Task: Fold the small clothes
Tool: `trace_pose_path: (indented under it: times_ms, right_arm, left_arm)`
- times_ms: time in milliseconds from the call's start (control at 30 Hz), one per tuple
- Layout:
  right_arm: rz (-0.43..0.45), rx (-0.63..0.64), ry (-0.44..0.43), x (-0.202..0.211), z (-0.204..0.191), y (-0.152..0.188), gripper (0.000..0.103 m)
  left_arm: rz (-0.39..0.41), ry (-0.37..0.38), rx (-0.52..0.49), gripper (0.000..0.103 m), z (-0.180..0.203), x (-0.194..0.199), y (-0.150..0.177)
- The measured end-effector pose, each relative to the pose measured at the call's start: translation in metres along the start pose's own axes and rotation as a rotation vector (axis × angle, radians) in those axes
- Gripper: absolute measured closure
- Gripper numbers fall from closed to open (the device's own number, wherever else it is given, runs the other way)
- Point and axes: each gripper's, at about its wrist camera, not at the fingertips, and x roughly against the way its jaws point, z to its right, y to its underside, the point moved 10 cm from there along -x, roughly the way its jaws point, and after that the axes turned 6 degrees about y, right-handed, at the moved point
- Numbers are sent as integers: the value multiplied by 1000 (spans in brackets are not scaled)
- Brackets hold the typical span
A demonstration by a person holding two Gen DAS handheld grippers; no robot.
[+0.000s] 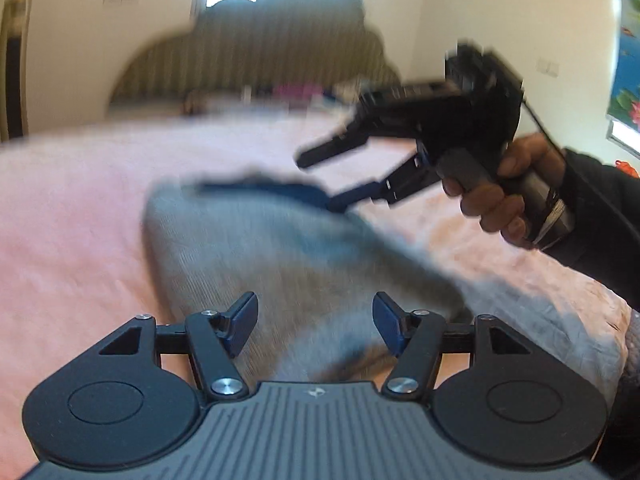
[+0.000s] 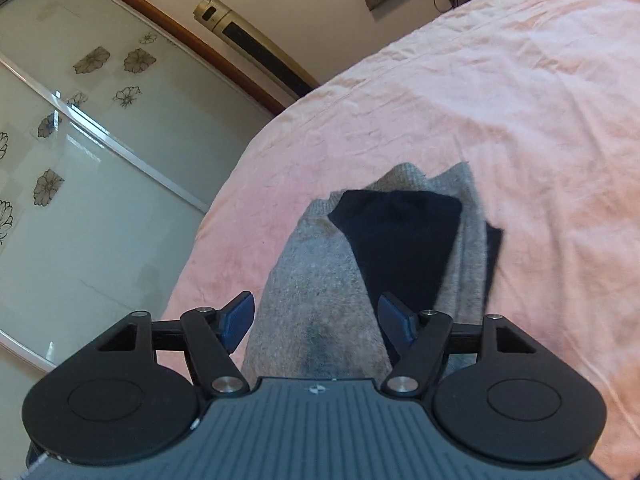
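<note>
Garment flat on bed sheet, near bed's edge. Dark patch on garment's far part. Left gripper over garment's near end, nothing between jaws. Right gripper ahead and right of it, jaws apart above garment's far edge, gripped by hand. Headboard behind bed. Sliding door left of bed in right wrist view.
</note>
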Motion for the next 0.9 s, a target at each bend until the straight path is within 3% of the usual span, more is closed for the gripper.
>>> trace_pose_path:
  times_ms: [33,133,200,267,300,367,467,500,600,633,667,700,733,833,900]
  right_arm:
    - [-31,14,54,-13,8,4,29]
    - [6,27,85,-7,19,7,43]
    - [28,22,112,13,20,9,35]
    - [89,35,122,31,24,5,8]
    - [109,30,128,36,28,2,5]
    - [116,-13,165,34,47,-7,7]
    - [79,-103,179,9,70,-17,11]
    - [59,-117,175,-2,73,-19,12]
    - [80,-102,132,-22,64,-32,12]
    - [81,-105,119,-28,63,-36,19]
    - [74,-101,105,-34,62,-40,47]
    - [47,-103,108,-41,63,-41,68]
    - [38,-95,106,-45,62,-42,76]
    - [115,-1,84,-32,42,-54,76]
    - [188,4,74,-25,40,-69,77]
  left_arm:
    - [-46,11,36,41,-5,-11,10]
    - [-3,32,70,41,-9,4,10]
    - [60,41,124,40,-18,24,-1]
    - [138,2,228,27,-49,37,-18]
    - [156,-21,304,21,-69,37,-25]
    - [155,-43,507,21,-116,22,-33]
    - [99,23,757,22,-162,-19,-36]
    - [94,69,790,22,-168,-33,-41]
    - [66,109,794,24,-174,-63,-60]
    - [50,109,793,55,-173,-72,-65]
    - [15,82,784,77,-173,-83,-69]
    - [0,52,759,78,-174,-88,-72]
    - [10,20,709,83,-172,-88,-78]
    - [110,-45,534,95,-164,-71,-112]
    - [133,-74,498,96,-167,-66,-127]
